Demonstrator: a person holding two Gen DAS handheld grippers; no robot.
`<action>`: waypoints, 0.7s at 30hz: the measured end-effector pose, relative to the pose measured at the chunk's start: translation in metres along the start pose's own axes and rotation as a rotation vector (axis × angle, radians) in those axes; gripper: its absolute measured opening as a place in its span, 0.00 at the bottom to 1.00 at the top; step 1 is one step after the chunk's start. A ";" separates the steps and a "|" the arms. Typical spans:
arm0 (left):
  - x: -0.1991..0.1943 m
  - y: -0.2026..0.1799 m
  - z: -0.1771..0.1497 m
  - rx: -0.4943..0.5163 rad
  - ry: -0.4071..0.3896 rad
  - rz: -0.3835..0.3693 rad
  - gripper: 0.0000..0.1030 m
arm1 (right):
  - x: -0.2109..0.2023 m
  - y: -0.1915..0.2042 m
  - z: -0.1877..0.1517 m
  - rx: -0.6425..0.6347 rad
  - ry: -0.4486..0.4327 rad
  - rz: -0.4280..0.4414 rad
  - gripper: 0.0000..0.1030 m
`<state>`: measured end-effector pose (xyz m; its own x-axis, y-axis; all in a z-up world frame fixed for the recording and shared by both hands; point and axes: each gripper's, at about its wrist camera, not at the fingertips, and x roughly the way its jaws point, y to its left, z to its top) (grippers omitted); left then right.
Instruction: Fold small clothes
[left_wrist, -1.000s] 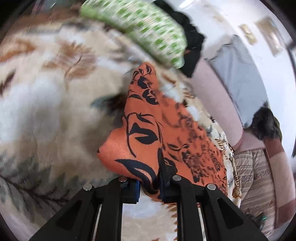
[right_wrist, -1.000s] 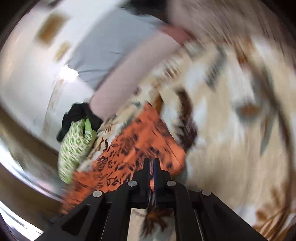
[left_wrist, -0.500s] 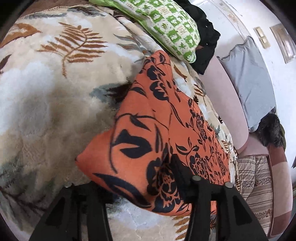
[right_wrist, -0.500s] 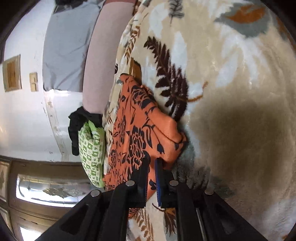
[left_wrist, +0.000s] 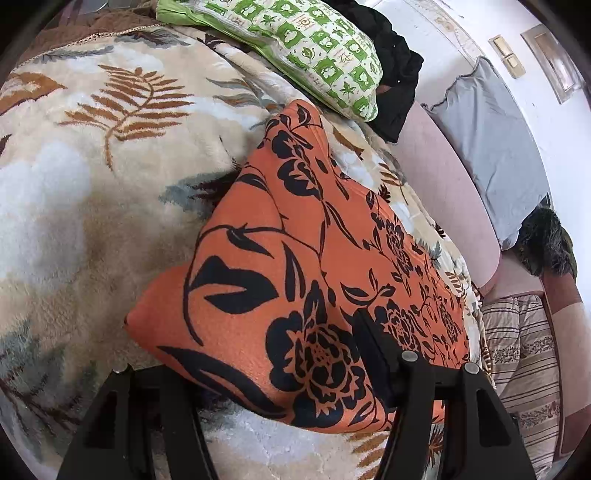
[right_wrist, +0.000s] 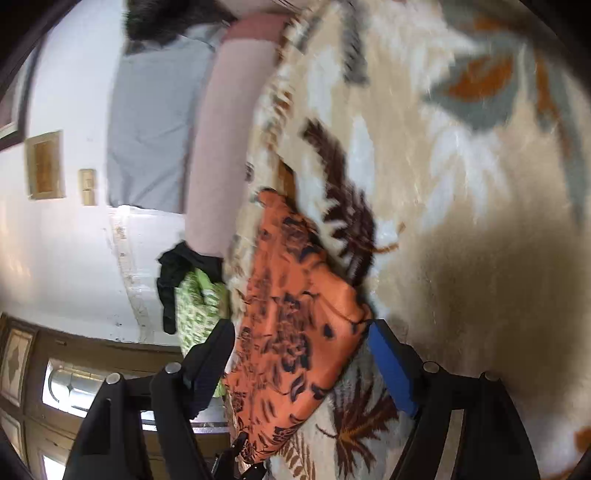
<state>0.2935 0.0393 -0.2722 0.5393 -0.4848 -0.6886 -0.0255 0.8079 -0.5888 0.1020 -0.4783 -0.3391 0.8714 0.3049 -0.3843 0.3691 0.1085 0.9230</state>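
Observation:
An orange cloth (left_wrist: 295, 266) with a black flower print lies folded on the leaf-patterned fleece blanket (left_wrist: 92, 184). My left gripper (left_wrist: 258, 369) sits at the cloth's near edge. Its jaws are opening, with the cloth's corner loose between them; the right finger (left_wrist: 373, 354) stands against the fabric, and the left one is partly hidden under the hem. In the right wrist view the same orange cloth (right_wrist: 295, 325) lies between the fingers of my right gripper (right_wrist: 301, 350). Those jaws are opening too, and the blue pad (right_wrist: 391, 369) stands clear of the fabric.
A green-and-white pillow (left_wrist: 314, 55) and a black garment (left_wrist: 395, 92) lie beyond the cloth. A pink padded backrest (left_wrist: 443, 192) with a grey cushion (left_wrist: 491, 147) runs along the right. Striped fabric (left_wrist: 524, 350) lies at the lower right. Bare blanket (right_wrist: 461, 221) stretches to the right.
Both grippers were shut on the orange cloth and now stand apart from it. The cloth has settled flat on the blanket. The right gripper rolled and came lower.

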 end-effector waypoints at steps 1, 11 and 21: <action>0.000 0.000 0.000 -0.001 -0.002 0.000 0.62 | 0.004 -0.001 0.001 -0.005 0.001 -0.020 0.67; 0.004 -0.004 0.001 -0.002 -0.022 -0.010 0.65 | 0.053 0.022 0.009 -0.167 -0.046 -0.103 0.27; -0.015 -0.001 0.007 0.004 -0.072 -0.060 0.19 | 0.026 0.079 -0.037 -0.459 -0.141 -0.137 0.21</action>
<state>0.2914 0.0483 -0.2584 0.5991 -0.5068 -0.6198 0.0120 0.7798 -0.6260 0.1417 -0.4269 -0.2757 0.8716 0.1315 -0.4723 0.3305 0.5539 0.7641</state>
